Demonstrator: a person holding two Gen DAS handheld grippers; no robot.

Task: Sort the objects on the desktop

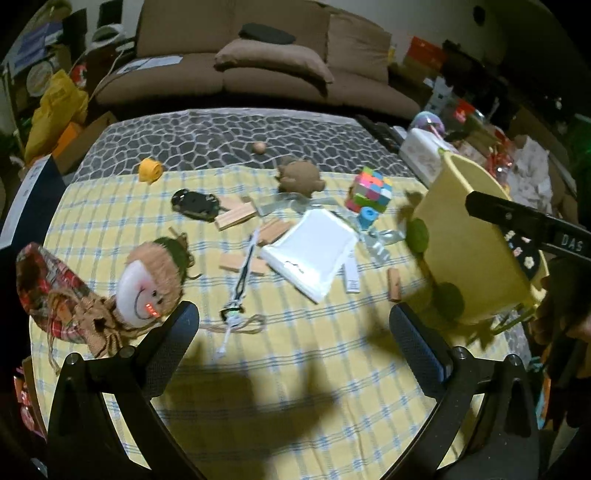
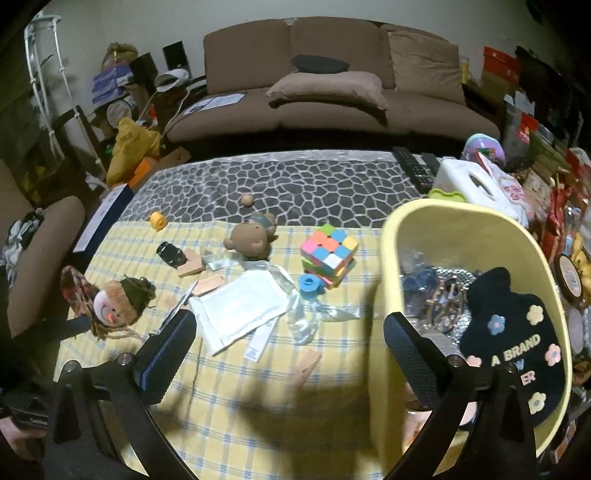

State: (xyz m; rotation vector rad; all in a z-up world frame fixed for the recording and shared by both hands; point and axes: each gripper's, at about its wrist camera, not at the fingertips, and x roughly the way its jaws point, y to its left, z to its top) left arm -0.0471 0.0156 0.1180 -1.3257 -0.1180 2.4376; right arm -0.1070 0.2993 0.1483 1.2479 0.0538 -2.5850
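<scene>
My left gripper (image 1: 293, 321) hangs spread and empty over the yellow checked tablecloth (image 1: 295, 369); my right gripper (image 2: 290, 332) is spread and empty too, one finger in front of the pale yellow plastic basket (image 2: 461, 229) at the table's right side. Inside it lies a black fabric pouch with flower patches (image 2: 513, 350) (beside something shiny I can't identify). Out on the cloth: a flat white padded packet (image 1: 314, 251), a multicoloured puzzle cube (image 1: 369, 188), a brown plush bear head (image 1: 299, 175), and a snowman-faced doll (image 1: 147, 280) near my left finger.

brown sofa (image 2: 332, 85) with cushions against pale wall (image 2: 110, 22), clutter alongside
</scene>
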